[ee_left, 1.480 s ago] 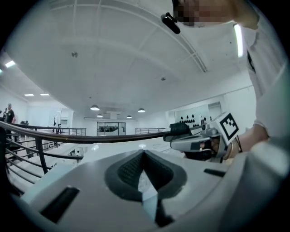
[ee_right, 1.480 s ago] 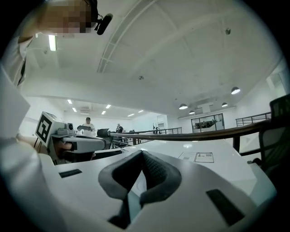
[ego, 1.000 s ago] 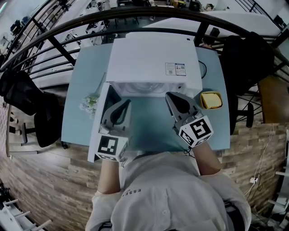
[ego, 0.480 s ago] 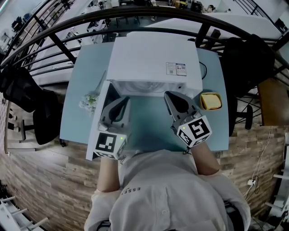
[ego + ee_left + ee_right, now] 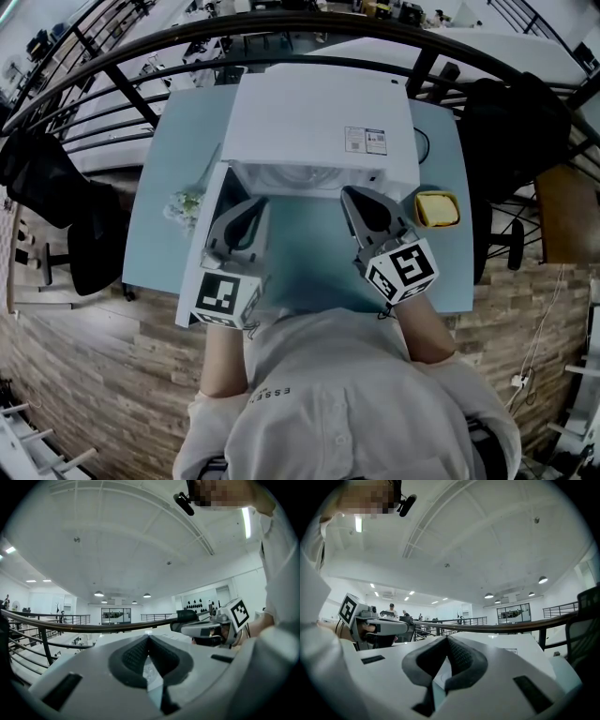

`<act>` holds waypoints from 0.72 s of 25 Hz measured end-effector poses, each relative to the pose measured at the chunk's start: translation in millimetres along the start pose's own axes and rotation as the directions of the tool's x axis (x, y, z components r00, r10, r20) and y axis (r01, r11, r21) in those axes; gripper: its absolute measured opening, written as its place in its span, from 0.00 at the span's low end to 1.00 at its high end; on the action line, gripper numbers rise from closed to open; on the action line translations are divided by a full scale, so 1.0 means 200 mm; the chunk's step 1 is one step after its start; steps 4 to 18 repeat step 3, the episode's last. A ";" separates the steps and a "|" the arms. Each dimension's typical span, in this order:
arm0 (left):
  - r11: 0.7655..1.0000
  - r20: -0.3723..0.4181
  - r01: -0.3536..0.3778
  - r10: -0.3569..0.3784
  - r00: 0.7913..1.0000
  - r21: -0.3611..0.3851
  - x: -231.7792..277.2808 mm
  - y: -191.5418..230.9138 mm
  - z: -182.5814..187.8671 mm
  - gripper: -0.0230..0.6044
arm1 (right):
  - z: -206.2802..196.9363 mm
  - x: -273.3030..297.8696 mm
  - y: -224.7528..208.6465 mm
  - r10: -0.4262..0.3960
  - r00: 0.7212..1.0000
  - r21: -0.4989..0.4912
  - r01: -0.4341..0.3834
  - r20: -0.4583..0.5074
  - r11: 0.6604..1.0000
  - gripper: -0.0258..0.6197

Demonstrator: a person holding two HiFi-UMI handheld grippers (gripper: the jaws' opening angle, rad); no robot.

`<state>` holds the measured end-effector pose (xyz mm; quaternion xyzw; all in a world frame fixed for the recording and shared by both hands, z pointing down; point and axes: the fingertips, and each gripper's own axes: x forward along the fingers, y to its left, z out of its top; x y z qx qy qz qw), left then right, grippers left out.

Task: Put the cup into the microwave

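A white microwave [image 5: 319, 127] stands at the back of the pale blue table [image 5: 309, 258], its door [image 5: 204, 246] swung open to the left and the turntable showing in the cavity [image 5: 300, 181]. A yellow cup-like container [image 5: 437, 208] sits on the table right of the microwave. My left gripper [image 5: 262, 204] is shut and empty, its tips just before the cavity's left side. My right gripper [image 5: 350, 196] is shut and empty too, before the cavity's right side. Both gripper views tilt up at the ceiling; the left gripper [image 5: 149, 637] and the right gripper [image 5: 448, 638] show their tips pressed together.
A small clear thing with green in it [image 5: 187, 204] lies on the table left of the open door. A curved black railing [image 5: 309, 28] runs behind the table. Dark chairs stand at the left [image 5: 47, 187] and right [image 5: 516, 122].
Nothing has really changed; both grippers stay shut and hover in front of the open microwave, the left one drifting slightly leftward.
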<state>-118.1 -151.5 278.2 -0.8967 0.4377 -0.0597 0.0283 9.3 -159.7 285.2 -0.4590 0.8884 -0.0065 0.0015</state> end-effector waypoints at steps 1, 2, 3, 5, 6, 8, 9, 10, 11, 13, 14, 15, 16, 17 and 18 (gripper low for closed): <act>1.000 0.000 -0.001 0.001 1.000 0.000 0.00 0.00 0.00 0.04 | 0.00 0.00 0.00 -0.001 1.000 0.002 0.001 -0.001 1.000 0.06; 1.000 -0.001 -0.002 0.002 1.000 0.000 0.00 0.00 0.00 0.04 | -0.01 0.00 0.00 -0.002 1.000 0.004 0.002 -0.002 1.000 0.06; 1.000 -0.001 -0.003 0.003 1.000 0.000 -0.01 0.00 0.00 0.04 | -0.01 -0.01 0.00 -0.002 1.000 0.005 0.002 -0.003 1.000 0.06; 1.000 -0.001 -0.003 0.003 1.000 0.000 -0.01 0.00 0.00 0.04 | -0.01 -0.01 0.00 -0.002 1.000 0.005 0.002 -0.003 1.000 0.06; 1.000 -0.001 -0.003 0.003 1.000 0.000 -0.01 0.00 0.00 0.04 | -0.01 -0.01 0.00 -0.002 1.000 0.005 0.002 -0.003 1.000 0.06; 1.000 -0.001 -0.003 0.003 1.000 0.000 -0.01 0.00 0.00 0.04 | -0.01 -0.01 0.00 -0.002 1.000 0.005 0.002 -0.003 1.000 0.06; 1.000 -0.001 -0.003 0.003 1.000 0.000 -0.01 0.00 0.00 0.04 | -0.01 -0.01 0.00 -0.002 1.000 0.005 0.002 -0.003 1.000 0.06; 1.000 -0.001 -0.003 0.003 1.000 0.000 -0.01 0.00 0.00 0.04 | -0.01 -0.01 0.00 -0.002 1.000 0.005 0.002 -0.003 1.000 0.06; 1.000 -0.001 -0.003 0.003 1.000 0.000 -0.01 0.00 0.00 0.04 | -0.01 -0.01 0.00 -0.002 1.000 0.005 0.002 -0.003 1.000 0.06; 1.000 -0.001 -0.003 0.003 1.000 0.000 -0.01 0.00 0.00 0.04 | -0.01 -0.01 0.00 -0.002 1.000 0.005 0.002 -0.003 1.000 0.06; 1.000 -0.001 -0.003 0.003 1.000 0.000 -0.01 0.00 0.00 0.04 | -0.01 -0.01 0.00 -0.002 1.000 0.005 0.002 -0.003 1.000 0.06; 1.000 -0.001 -0.003 0.003 1.000 0.000 -0.01 0.00 0.00 0.04 | -0.01 -0.01 0.00 -0.002 1.000 0.005 0.002 -0.003 1.000 0.06; 1.000 -0.001 -0.003 0.003 1.000 0.000 -0.01 0.00 0.00 0.04 | -0.01 -0.01 0.00 -0.002 1.000 0.005 0.002 -0.003 1.000 0.06; 1.000 -0.001 -0.003 0.003 1.000 0.000 -0.01 0.00 0.00 0.04 | -0.01 -0.01 0.00 -0.002 1.000 0.005 0.002 -0.003 1.000 0.06; 1.000 -0.001 -0.003 0.003 1.000 0.000 -0.01 0.00 0.00 0.04 | -0.01 -0.01 0.00 -0.002 1.000 0.005 0.002 -0.003 1.000 0.06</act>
